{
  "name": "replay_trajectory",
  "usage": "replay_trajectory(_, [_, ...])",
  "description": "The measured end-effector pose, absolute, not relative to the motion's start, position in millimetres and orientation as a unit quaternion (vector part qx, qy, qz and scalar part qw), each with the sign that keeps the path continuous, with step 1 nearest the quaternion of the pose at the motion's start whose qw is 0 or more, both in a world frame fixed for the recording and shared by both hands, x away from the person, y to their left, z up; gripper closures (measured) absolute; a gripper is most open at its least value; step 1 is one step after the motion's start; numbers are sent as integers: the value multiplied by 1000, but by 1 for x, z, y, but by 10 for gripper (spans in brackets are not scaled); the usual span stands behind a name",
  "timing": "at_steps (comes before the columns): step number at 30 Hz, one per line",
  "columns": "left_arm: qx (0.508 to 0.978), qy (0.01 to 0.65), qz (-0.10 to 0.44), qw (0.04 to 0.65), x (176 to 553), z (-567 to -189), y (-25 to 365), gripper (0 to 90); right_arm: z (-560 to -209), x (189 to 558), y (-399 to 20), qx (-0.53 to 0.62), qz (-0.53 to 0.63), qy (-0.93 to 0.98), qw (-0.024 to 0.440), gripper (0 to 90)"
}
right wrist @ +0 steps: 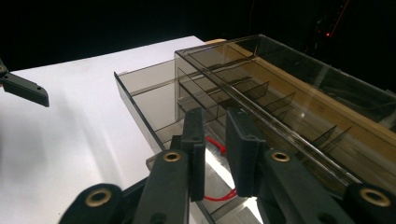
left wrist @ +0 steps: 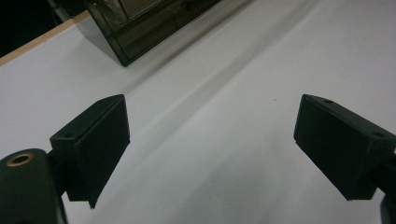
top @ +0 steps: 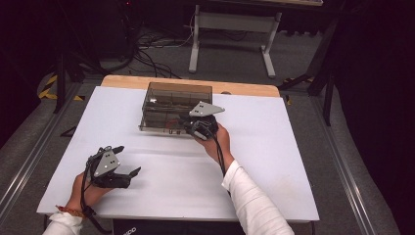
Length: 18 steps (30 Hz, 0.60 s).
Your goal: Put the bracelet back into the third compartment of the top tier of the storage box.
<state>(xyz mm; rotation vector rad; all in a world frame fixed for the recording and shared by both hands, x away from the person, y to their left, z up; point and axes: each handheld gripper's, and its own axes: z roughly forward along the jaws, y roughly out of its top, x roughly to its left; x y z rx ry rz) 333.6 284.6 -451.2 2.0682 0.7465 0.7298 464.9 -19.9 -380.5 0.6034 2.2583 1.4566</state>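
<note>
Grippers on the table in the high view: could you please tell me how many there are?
2. The left gripper hovers near the table's front-left edge; the right gripper is at the smoky plastic drawer box.

around your work
you have a white surface (top: 274, 147) on a wooden edge (top: 244, 89), cables (top: 156, 49) and a metal stand (top: 232, 34) on the floor behind.
</note>
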Motion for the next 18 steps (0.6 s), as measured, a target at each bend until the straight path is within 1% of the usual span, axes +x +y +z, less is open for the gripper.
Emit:
replay_trajectory(1, [818, 298, 284, 401, 333, -452, 284, 119, -380, 463, -20, 215, 518, 803, 200, 744])
replay_trajectory(3, [819, 298, 285, 399, 333, -452, 284, 122, -378, 461, -21, 212, 519, 803, 203, 738])
replay_trajectory(6, [821, 297, 285, 396, 333, -452, 283, 127, -377, 459, -23, 211, 523, 799, 209, 701])
replay_trajectory(8, [820, 297, 284, 397, 333, -452, 283, 127, -376, 457, -25, 212, 524, 796, 215, 657])
replay_trajectory(10, [819, 298, 286, 398, 334, -452, 284, 127, -375, 456, -27, 212, 527, 794, 218, 646])
replay_trajectory(12, [820, 298, 285, 397, 334, -452, 284, 128, -373, 455, -30, 214, 528, 791, 223, 609])
replay_trajectory(18, [819, 300, 284, 398, 334, -453, 283, 130, -371, 453, -35, 216, 535, 785, 226, 605])
